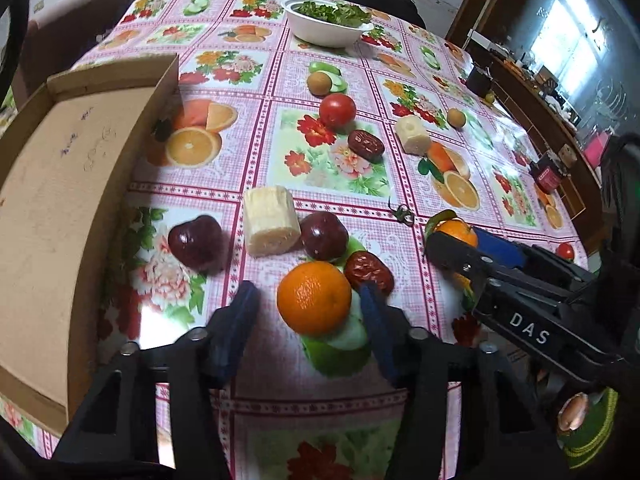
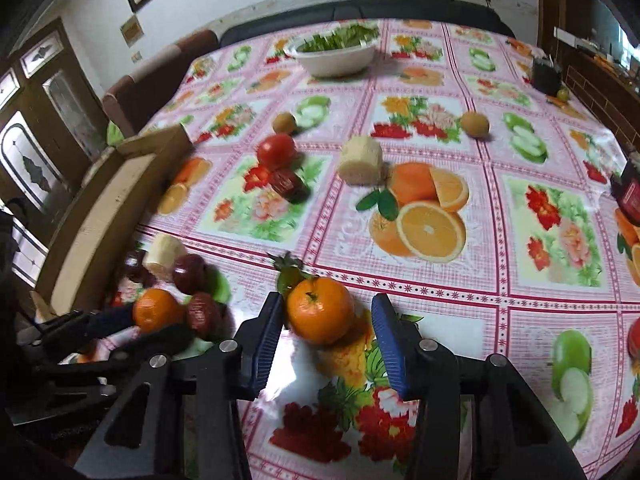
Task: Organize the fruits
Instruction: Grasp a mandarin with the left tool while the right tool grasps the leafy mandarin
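My left gripper (image 1: 310, 300) is open around an orange (image 1: 314, 298) on the fruit-print tablecloth; the right blue finger touches it, the left stands apart. A red date (image 1: 369, 270), two dark red apples (image 1: 323, 236) (image 1: 195, 240) and a pale cane chunk (image 1: 271, 221) lie just beyond. My right gripper (image 2: 326, 312) is open around a second orange (image 2: 321, 310) with a green leaf; it also shows in the left wrist view (image 1: 458, 230). An open cardboard box (image 1: 60, 184) stands at the left. The left gripper shows in the right wrist view (image 2: 152, 324).
Farther on lie a tomato (image 1: 337, 110), another date (image 1: 366, 144), a second cane chunk (image 1: 413, 134), two small brown fruits (image 1: 319, 82) (image 1: 456, 117) and a white bowl of greens (image 1: 326, 20). A dark red jar (image 1: 548, 174) stands near the right edge. A sofa lines the far side.
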A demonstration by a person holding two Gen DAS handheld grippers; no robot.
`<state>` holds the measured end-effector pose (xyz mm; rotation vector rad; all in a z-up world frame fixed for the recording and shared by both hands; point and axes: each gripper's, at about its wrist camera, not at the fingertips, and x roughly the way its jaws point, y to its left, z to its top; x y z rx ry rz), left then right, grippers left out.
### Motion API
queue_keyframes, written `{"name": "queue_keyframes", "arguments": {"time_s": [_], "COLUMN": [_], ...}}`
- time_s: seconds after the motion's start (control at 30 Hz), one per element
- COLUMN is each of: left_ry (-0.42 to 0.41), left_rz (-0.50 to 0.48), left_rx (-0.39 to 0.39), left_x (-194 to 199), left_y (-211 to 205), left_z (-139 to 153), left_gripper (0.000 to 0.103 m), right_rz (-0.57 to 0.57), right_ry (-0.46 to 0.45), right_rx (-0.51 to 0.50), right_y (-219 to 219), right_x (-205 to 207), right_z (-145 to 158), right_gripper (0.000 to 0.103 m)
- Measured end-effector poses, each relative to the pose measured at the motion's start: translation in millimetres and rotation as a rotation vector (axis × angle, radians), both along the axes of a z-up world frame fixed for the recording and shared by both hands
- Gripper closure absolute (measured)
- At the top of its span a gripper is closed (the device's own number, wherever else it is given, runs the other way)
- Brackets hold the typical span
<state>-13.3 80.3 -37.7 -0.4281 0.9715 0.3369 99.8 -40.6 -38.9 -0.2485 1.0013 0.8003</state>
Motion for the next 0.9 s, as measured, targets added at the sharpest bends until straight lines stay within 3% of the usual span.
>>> {"name": "queue_keyframes", "arguments": {"time_s": [0.03,0.1,0.17,0.57,0.9], "left_ry": [-0.003,-0.003,-0.006,-0.065,-0.117], "left_rz": [-0.006,-0.019,-0.026,-0.038,0.019], "left_rx": [0.003,0.010,0.008,0.021,0.033], "left_x": [1,4,3,-27,-67], "left_y": [0,-1,0,-9,14], "left_z": [0,0,0,30,52], "left_gripper": [0.056,0.070,0.071,0.071,0.071], "right_rz": [0.000,-0.002,0.003,-0.002,0.056], "right_ry": [0.000,0.001,0.008,-0.014,-0.028], "right_rx": [-0.001,0.001,0.008,0.039,0.060], "right_y": [-1,0,-1,-17,2], "right_x": [1,2,3,-15,-43], "right_z": [0,0,0,25,45], "right_gripper": [0.056,0.056,0.068,0.069,0.069]}}
